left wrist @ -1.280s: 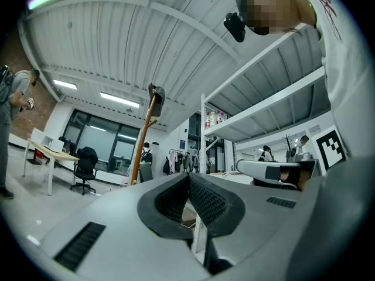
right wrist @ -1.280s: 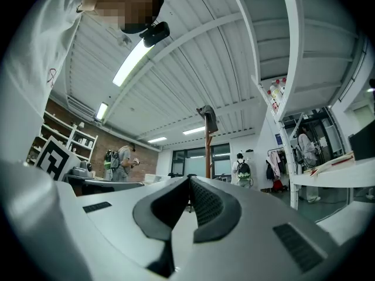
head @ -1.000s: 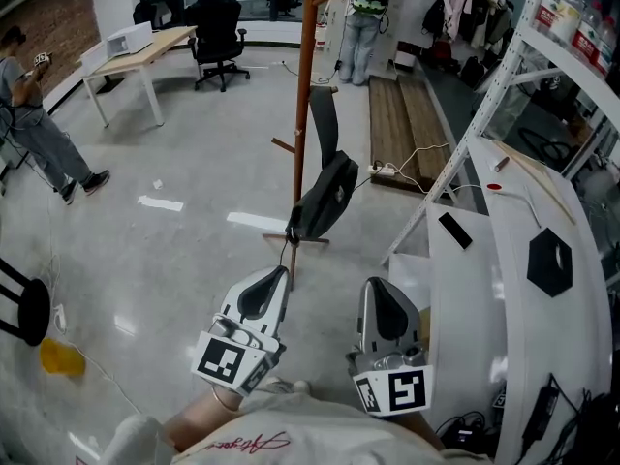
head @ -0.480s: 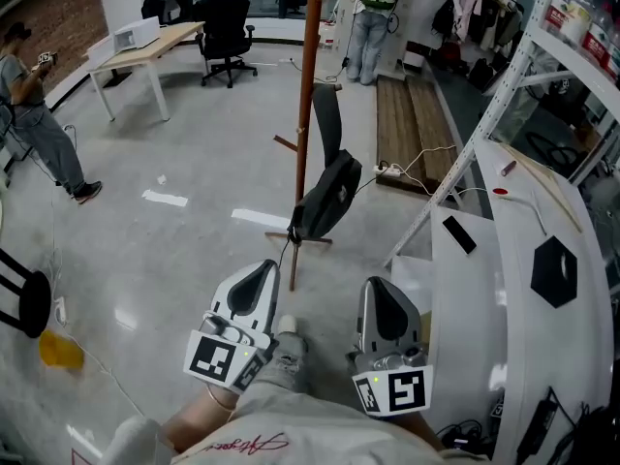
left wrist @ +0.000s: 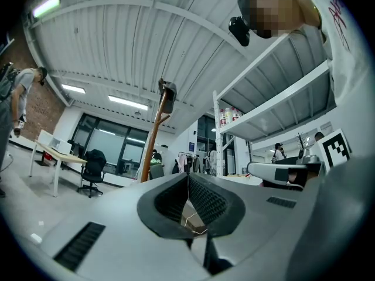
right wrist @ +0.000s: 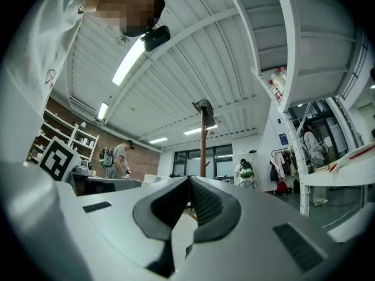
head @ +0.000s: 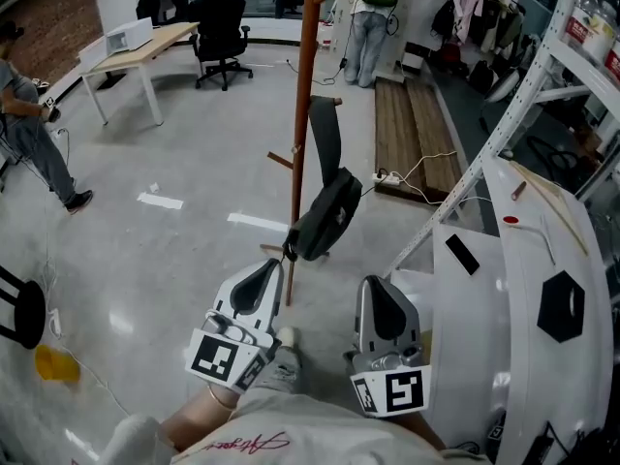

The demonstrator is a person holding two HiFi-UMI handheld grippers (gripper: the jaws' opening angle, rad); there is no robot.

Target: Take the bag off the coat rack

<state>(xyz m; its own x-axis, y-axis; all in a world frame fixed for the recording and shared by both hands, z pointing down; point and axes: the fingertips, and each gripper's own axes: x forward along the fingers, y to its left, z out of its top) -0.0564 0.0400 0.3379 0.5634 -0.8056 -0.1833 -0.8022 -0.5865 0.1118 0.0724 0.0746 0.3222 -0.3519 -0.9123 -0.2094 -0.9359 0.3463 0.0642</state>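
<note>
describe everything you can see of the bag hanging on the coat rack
The bag is black, slim and oblong, and looks like soft fabric or leather. It hangs tilted on a broad dark strap from a peg of the brown wooden coat rack. Its lower end is close by the pole, well above the floor.

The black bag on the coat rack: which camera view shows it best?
The head view. There the black bag hangs in full from the coat rack, strap and body visible. The left gripper view and right gripper view show only a small dark shape high on that rack.
</note>
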